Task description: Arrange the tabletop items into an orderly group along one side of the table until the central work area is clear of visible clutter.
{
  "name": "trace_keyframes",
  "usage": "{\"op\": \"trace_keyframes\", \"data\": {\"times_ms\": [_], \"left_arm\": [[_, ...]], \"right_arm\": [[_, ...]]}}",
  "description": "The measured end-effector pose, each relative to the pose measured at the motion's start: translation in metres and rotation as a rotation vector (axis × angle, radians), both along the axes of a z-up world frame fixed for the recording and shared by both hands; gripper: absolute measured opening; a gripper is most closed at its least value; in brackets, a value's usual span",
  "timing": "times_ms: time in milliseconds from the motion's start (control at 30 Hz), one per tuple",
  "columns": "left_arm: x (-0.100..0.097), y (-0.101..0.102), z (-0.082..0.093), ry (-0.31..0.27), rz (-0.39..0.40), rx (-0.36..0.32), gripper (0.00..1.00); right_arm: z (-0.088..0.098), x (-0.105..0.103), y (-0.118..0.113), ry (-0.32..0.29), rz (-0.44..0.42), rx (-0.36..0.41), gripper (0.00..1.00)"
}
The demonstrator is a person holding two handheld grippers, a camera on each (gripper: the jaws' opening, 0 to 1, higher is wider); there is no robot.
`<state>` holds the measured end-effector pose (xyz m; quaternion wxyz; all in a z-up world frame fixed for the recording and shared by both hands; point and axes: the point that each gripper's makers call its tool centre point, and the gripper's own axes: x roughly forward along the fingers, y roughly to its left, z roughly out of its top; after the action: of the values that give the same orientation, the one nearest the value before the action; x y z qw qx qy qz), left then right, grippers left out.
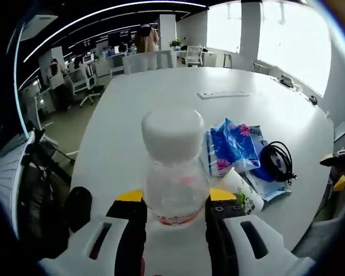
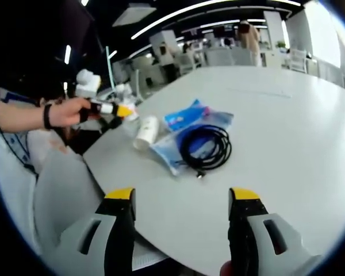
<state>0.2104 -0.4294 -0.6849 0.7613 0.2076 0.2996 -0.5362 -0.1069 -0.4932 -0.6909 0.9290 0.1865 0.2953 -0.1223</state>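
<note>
Clutter on the round white table sat bunched near its edge: blue-and-white plastic packets largest, then a coiled black cable lying on one packet, and a small white paper cup on its side touching the packets. Further out across the table lay a flat pale strip. The left gripper was clamped on a clear plastic bottle with a white cap, held upright above the table beside the packets. The right gripper hung wide apart, holding nothing, short of the cable. To my eye, setting the bottle down upright close beside the packets, low and gently, would suit.
</note>
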Motion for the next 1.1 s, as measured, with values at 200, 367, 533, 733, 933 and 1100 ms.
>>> {"op": "trace_keyframes", "data": {"times_ms": [200, 367, 533, 733, 933, 1100], "left_arm": [[-0.005, 0.005, -0.002, -0.013, 0.015, -0.007, 0.39], [-0.004, 0.004, -0.002, -0.020, 0.031, -0.012, 0.39], [-0.004, 0.004, -0.002, -0.026, 0.036, -0.016, 0.39], [-0.004, 0.004, -0.002, -0.011, 0.058, -0.032, 0.38], [0.000, -0.001, -0.004, 0.014, 0.100, -0.049, 0.38], [0.007, -0.011, -0.004, 0.022, 0.137, -0.059, 0.38]], "right_arm": [[0.001, 0.000, -0.001, -0.003, 0.004, -0.001, 0.64], [0.001, -0.001, -0.002, -0.003, 0.008, -0.003, 0.64], [0.000, -0.003, -0.003, -0.002, 0.007, -0.003, 0.64], [0.000, -0.005, -0.004, -0.001, 0.004, 0.000, 0.64], [0.001, -0.001, -0.006, -0.002, 0.005, 0.000, 0.64], [0.002, 0.000, -0.006, 0.001, 0.013, -0.002, 0.63]]}}
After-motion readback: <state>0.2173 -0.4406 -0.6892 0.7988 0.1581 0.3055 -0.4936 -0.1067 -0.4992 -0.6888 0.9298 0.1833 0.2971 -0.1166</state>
